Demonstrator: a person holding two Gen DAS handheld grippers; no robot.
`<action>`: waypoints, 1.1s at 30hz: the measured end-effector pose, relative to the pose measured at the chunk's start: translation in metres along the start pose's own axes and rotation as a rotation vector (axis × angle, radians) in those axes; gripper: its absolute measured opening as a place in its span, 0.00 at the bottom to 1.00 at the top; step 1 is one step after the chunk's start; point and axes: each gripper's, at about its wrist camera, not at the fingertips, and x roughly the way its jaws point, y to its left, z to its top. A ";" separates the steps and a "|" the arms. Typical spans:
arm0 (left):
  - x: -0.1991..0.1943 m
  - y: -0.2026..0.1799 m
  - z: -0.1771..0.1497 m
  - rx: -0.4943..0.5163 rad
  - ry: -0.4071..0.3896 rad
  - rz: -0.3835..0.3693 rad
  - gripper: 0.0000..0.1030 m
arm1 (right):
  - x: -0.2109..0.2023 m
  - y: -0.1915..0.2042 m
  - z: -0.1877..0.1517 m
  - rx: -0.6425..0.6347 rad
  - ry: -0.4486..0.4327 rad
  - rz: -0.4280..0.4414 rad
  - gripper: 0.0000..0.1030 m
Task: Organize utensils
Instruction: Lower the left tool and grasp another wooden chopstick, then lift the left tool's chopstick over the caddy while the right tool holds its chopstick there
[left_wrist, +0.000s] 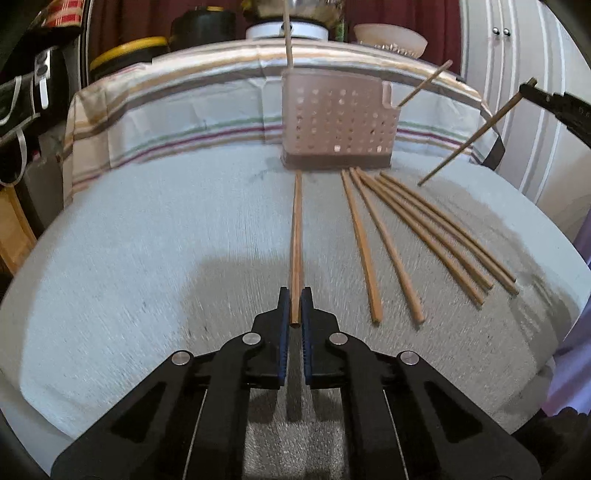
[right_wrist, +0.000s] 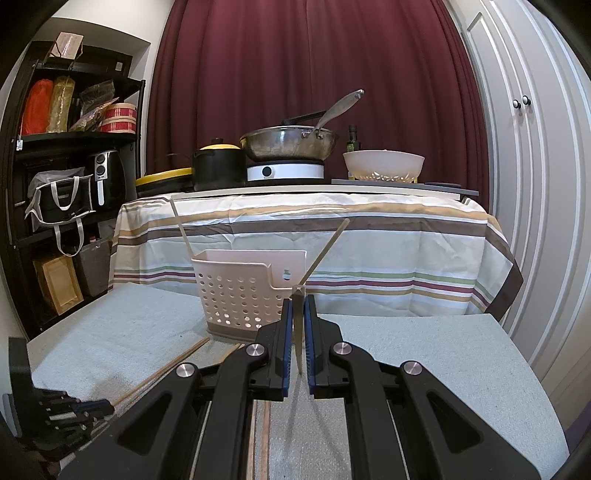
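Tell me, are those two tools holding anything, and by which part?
Yes. The left tool pinches a chopstick lying on the table, at its near end. The right tool holds another chopstick in the air, near its thicker end.

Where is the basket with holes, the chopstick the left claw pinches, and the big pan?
basket (left_wrist: 338, 122), left wrist view, on its holed front wall.
pinched chopstick (left_wrist: 296, 236), left wrist view, middle of its shaft.
pan (right_wrist: 288, 144), right wrist view, on its metal side.

chopsticks (left_wrist: 417, 236): wooden, fanned flat on cloth | caddy (left_wrist: 336, 122): perforated, upright, behind them
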 end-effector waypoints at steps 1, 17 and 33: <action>-0.003 0.000 0.004 0.002 -0.013 0.002 0.06 | 0.000 0.000 0.000 0.000 -0.001 -0.001 0.07; -0.046 0.009 0.066 0.003 -0.197 0.032 0.06 | -0.009 0.002 0.012 0.001 -0.024 0.002 0.07; -0.040 0.008 0.124 0.028 -0.303 0.026 0.06 | 0.003 0.001 0.025 0.001 -0.030 0.010 0.07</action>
